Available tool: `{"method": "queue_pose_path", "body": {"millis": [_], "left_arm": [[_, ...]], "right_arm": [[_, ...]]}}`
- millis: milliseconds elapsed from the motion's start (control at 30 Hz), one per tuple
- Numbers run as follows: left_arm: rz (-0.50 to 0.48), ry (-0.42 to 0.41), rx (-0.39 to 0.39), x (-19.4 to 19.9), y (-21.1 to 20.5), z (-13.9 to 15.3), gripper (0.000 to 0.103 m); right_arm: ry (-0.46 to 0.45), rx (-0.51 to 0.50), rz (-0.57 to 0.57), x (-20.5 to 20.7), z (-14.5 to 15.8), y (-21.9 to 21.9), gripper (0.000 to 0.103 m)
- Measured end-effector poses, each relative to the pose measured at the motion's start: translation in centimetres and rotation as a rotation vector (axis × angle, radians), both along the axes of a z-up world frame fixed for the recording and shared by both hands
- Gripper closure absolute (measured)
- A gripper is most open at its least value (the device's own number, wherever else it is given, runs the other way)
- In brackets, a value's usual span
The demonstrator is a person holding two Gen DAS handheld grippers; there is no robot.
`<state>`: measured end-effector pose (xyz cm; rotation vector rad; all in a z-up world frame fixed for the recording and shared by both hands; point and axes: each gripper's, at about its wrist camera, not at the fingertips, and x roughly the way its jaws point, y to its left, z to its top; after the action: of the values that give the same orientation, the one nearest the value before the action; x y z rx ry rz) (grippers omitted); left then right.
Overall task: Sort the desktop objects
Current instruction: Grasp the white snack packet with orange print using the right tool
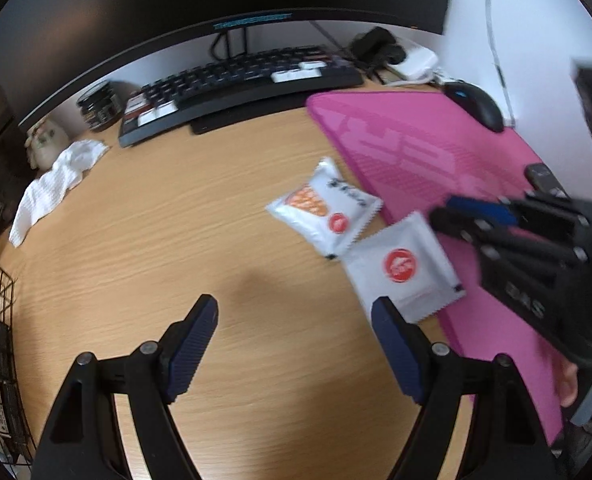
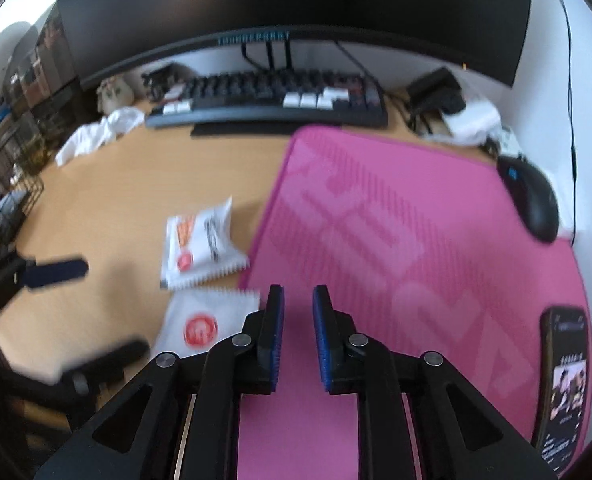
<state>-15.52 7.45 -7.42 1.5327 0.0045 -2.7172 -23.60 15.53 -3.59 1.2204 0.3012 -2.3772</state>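
Two grippers are over the desk (image 1: 136,216). Left gripper (image 1: 296,316) hangs low above bare wood, jaws spread wide and holding nothing. Right gripper (image 2: 298,300) sits over the pink mat (image 2: 396,240), jaws parted by a narrow gap, also holding nothing. Near packet (image 1: 404,266) lies half on the mat edge, just ahead of the left gripper's right finger and touching the far packet (image 1: 324,208) on the wood. Print on both packets is blurred. A phone (image 2: 566,380) is cut off at the frame edge.

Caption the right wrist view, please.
Empty, slightly open right claw above pink desk mat, beside two white snack packets.
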Motion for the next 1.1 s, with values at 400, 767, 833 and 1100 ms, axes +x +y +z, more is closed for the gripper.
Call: {"method": "queue_pose_path", "body": {"millis": [400, 767, 833, 1100], "left_arm": [[0.103, -0.004, 0.013, 1.7, -4.5, -0.1, 0.022], [0.153, -0.005, 0.085, 2.7, -8.5, -0.7, 0.022], [0.144, -0.006, 0.09, 2.8, -8.5, -0.9, 0.022], [0.139, -0.007, 0.111, 3.1, -9.5, -1.1, 0.022]], "right_arm": [[0.035, 0.007, 0.07, -1.9, 0.0, -6.1, 0.087], [0.048, -0.101, 0.185, -0.7, 1.1, -8.9, 0.036], [0.042, -0.069, 0.175, -1.5, 0.7, -9.8, 0.036], [0.0, -0.001, 0.196, -2.8, -1.2, -11.5, 0.04]]}}
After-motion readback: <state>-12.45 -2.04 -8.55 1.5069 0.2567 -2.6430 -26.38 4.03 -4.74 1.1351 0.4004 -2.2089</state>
